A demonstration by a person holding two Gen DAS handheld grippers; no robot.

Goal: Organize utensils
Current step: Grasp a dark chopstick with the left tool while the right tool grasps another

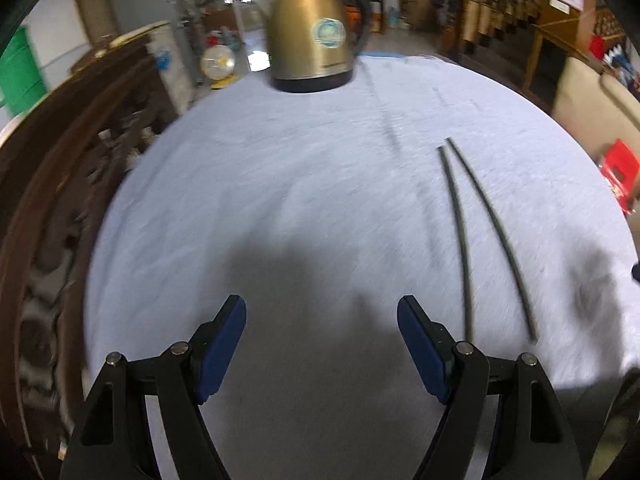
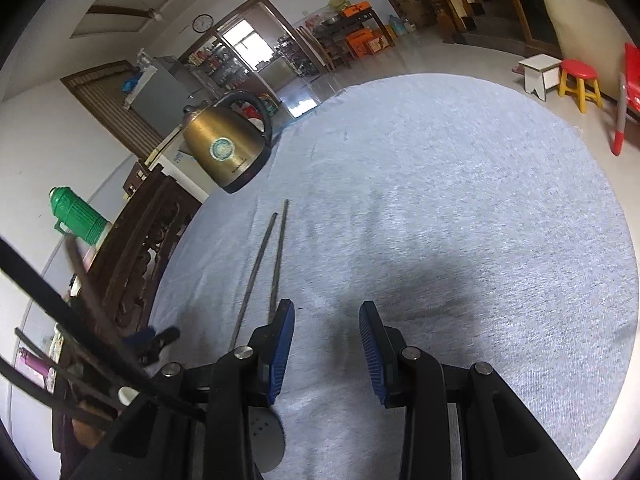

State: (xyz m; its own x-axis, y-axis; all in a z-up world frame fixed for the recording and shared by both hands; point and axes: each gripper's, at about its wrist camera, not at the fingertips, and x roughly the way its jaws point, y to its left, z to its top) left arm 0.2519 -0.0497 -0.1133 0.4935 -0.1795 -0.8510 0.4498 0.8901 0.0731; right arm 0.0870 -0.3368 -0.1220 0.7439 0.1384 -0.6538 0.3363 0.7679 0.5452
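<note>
Two thin dark chopsticks (image 1: 460,240) lie side by side on the cloth-covered round table (image 1: 280,180), nearly parallel, with their far tips closer together. My left gripper (image 1: 320,304) is open and hovers over bare cloth just left of them, nothing between its blue pads. In the right wrist view the same chopsticks (image 2: 276,256) run away from the left fingertip (image 2: 286,312). My right gripper (image 2: 326,312) has a narrower gap, holds nothing and stands over the table (image 2: 460,200). The left gripper (image 2: 152,340) shows small at the table's left edge.
A brass-coloured kettle (image 1: 316,32) (image 2: 228,144) stands at the table's far side. Carved dark wooden furniture (image 1: 60,200) (image 2: 148,248) borders the left edge, with a green flask (image 2: 76,216) behind it. Dark rods (image 2: 80,320) and a grey perforated disc (image 2: 266,436) sit close under the right gripper.
</note>
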